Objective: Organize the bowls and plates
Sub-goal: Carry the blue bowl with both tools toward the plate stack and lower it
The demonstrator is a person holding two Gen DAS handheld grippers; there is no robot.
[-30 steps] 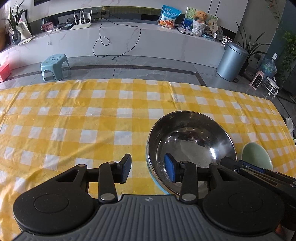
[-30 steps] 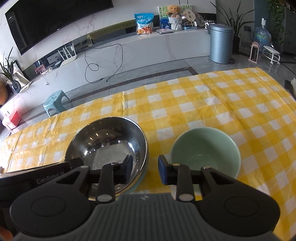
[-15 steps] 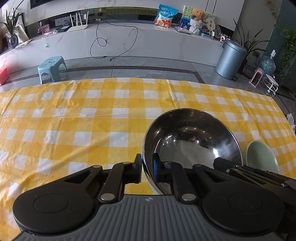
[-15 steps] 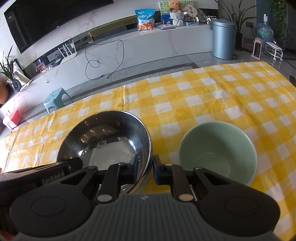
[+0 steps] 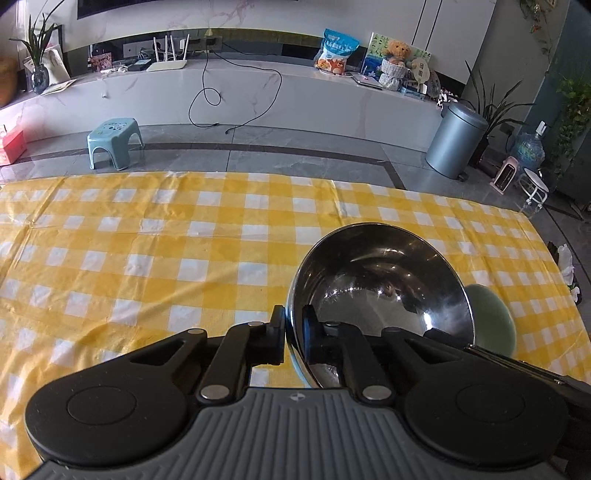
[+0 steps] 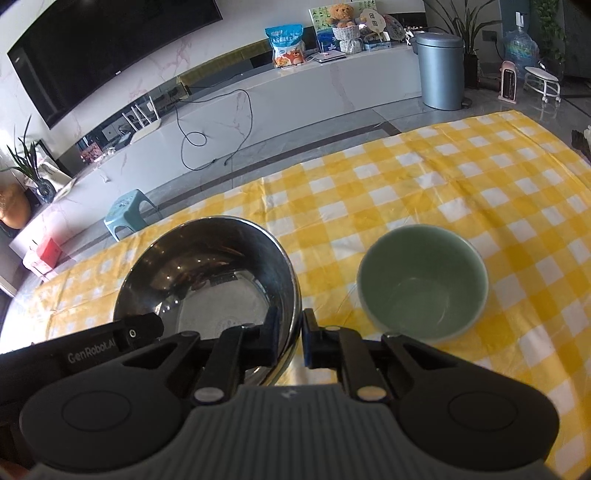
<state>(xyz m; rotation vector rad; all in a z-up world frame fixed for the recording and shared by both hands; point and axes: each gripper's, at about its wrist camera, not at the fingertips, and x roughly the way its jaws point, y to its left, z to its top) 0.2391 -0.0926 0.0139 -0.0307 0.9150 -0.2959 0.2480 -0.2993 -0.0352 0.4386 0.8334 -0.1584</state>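
- I am gripping the steel bowl (image 6: pixel 207 280) above the yellow checked tablecloth (image 5: pixel 147 258), pinching opposite rim edges for balance.
- My left gripper (image 5: pixel 293 332) and right gripper (image 6: pixel 299 332) are both clenching its rim.
- The green bowl (image 6: pixel 423 280) is sitting at three o'clock, probably awaiting nesting.

You have a yellow-and-white checked tablecloth (image 5: pixel 155 258) filling the lower frame. At upper left sits a small teal stool (image 5: pixel 114 142) on the grey floor; a black cable (image 5: pixel 221 96) trails down the white marble ledge at top centre. At right stands a grey bin (image 5: pixel 456 142), a teddy bear (image 6: pixel 341 13) above it.
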